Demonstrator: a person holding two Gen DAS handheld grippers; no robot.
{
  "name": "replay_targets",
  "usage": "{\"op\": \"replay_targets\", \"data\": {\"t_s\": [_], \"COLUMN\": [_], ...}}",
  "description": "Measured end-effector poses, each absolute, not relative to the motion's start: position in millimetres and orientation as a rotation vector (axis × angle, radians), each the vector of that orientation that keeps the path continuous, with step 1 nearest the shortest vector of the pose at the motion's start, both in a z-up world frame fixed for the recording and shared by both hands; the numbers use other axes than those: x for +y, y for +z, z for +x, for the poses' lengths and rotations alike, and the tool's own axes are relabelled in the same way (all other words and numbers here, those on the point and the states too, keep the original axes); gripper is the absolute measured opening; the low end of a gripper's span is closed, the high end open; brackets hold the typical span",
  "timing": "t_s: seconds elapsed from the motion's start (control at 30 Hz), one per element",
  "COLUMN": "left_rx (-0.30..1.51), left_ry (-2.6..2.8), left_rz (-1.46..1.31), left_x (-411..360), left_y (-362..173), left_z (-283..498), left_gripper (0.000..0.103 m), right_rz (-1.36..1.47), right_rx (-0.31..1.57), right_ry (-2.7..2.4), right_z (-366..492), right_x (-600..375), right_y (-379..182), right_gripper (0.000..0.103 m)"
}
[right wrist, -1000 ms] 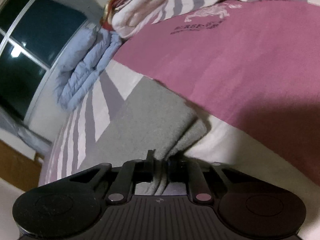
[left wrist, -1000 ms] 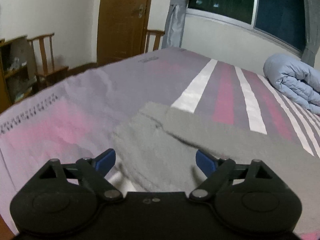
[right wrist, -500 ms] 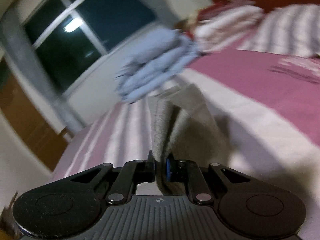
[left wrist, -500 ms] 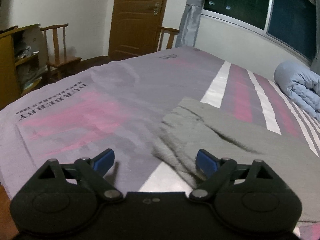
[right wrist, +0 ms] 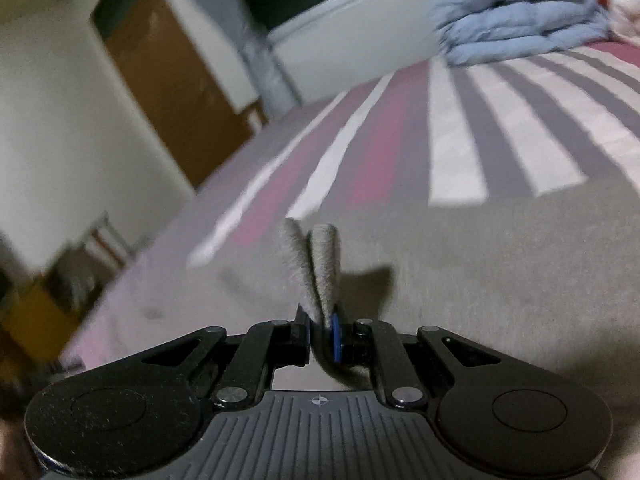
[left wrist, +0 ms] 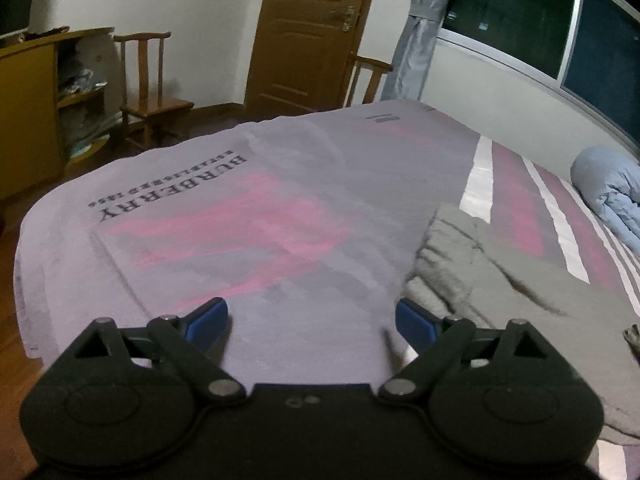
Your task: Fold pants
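Note:
The grey pants (left wrist: 480, 264) lie on the striped bed, to the right in the left wrist view, with a rumpled near edge. My left gripper (left wrist: 311, 320) is open and empty, low over the bedsheet just left of the pants; its right blue fingertip (left wrist: 412, 322) is next to the rumpled edge. In the right wrist view my right gripper (right wrist: 320, 334) is shut on a doubled fold of the grey pants (right wrist: 316, 264) that sticks up between the jaws, above the rest of the pants (right wrist: 500, 260) spread on the bed.
A folded blue duvet (left wrist: 608, 192) lies at the far right of the bed; it also shows in the right wrist view (right wrist: 520, 16). The bed's foot edge (left wrist: 24, 248) drops off at left. A wooden chair (left wrist: 152, 88), cabinet (left wrist: 28, 112) and door (left wrist: 312, 32) stand beyond.
My right gripper has lifted and swung the held fold over the spread pants, turning toward the door. My left gripper has moved left, off the pants and over bare sheet, still open.

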State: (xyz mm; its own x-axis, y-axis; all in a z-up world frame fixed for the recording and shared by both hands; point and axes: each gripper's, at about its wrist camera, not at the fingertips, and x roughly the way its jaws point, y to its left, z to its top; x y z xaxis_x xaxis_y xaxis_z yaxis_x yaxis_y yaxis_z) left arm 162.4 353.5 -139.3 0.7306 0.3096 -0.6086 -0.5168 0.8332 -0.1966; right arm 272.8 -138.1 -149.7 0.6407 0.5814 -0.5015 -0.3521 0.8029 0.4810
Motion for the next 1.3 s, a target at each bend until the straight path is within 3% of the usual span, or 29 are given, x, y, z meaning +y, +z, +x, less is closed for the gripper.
{"op": "replay_targets", "data": {"t_s": [0.23, 0.3, 0.33, 0.37, 0.53, 0.73, 0.87, 1.2, 1.3], "left_rx": [0.61, 0.61, 0.608, 0.606, 0.61, 0.619, 0.618, 0.62, 0.621], "left_ry": [0.46, 0.452, 0.444, 0.436, 0.421, 0.38, 0.307, 0.093, 0.079], "left_rz": [-0.381, -0.387, -0.39, -0.388, -0.373, -0.381, -0.43, -0.693, -0.769], "left_x": [357, 355, 353, 352, 347, 337, 327, 324, 326], "left_y": [-148, -149, -148, -148, -147, -144, -142, -162, -175], "left_z": [159, 161, 162, 162, 164, 169, 175, 206, 215], "left_gripper": [0.085, 0.086, 0.086, 0.086, 0.087, 0.087, 0.086, 0.057, 0.056], "right_rz": [0.253, 0.213, 0.21, 0.228, 0.309, 0.252, 0.241, 0.356, 0.376], "right_rx": [0.696, 0.698, 0.683, 0.649, 0.571, 0.735, 0.734, 0.636, 0.605], "right_ry": [0.557, 0.573, 0.606, 0.647, 0.623, 0.467, 0.576, 0.439, 0.379], "right_z": [262, 263, 259, 248, 235, 264, 256, 229, 226], "right_x": [-129, -127, -127, -130, -144, -123, -114, -196, -212], "right_y": [-170, -171, -166, -162, -151, -175, -170, -145, -139], "right_gripper": [0.011, 0.023, 0.037, 0.04, 0.04, 0.039, 0.039, 0.04, 0.04]}}
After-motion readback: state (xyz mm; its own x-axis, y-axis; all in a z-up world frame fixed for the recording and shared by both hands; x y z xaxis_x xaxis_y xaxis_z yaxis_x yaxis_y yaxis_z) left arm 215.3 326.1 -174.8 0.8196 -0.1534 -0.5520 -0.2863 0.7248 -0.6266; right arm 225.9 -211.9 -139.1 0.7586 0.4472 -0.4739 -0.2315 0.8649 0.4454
